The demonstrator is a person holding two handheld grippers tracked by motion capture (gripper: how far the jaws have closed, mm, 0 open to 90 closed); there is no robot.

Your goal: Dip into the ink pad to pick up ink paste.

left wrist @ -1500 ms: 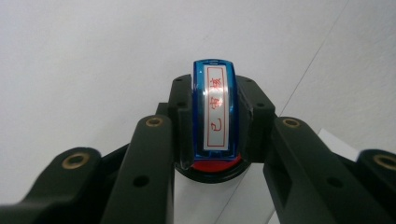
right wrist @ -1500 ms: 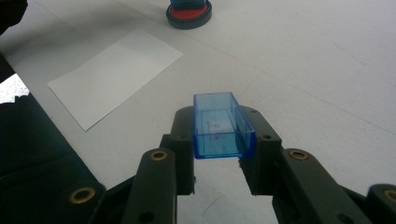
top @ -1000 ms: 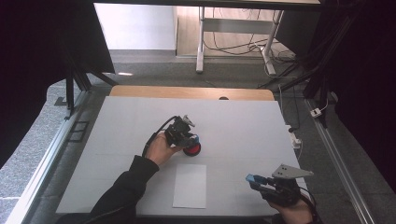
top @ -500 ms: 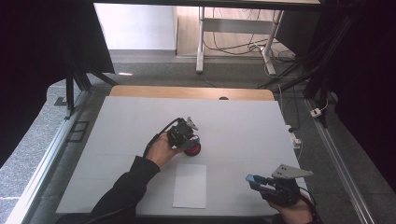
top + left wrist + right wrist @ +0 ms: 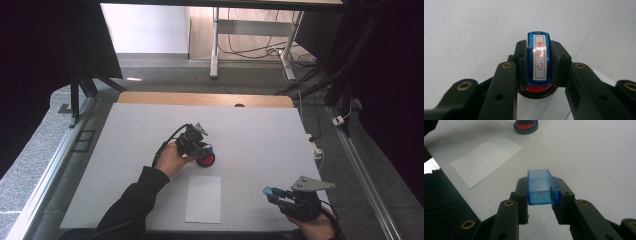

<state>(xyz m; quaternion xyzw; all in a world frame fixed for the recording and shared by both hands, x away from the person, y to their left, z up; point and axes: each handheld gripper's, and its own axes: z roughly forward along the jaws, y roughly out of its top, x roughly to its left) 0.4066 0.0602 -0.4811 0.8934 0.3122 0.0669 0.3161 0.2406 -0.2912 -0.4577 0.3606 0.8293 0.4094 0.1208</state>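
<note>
From above, my left gripper [image 5: 200, 146] is pressing the blue stamp [image 5: 207, 149] onto the red ink pad [image 5: 206, 160], just above the paper [image 5: 203, 198].

Left gripper view: it is squeezing the stamp's [image 5: 539, 60] hard, slippery sides.

Right gripper view: my right gripper [image 5: 541, 199] is pinching the light cap [image 5: 540, 187], below the paper [image 5: 485, 158].

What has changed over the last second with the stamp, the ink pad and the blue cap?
Nothing visibly changed. The left gripper remains shut on the blue stamp at the red ink pad; the right gripper keeps the blue cap clamped near the table edge; the white paper lies as before.
</note>
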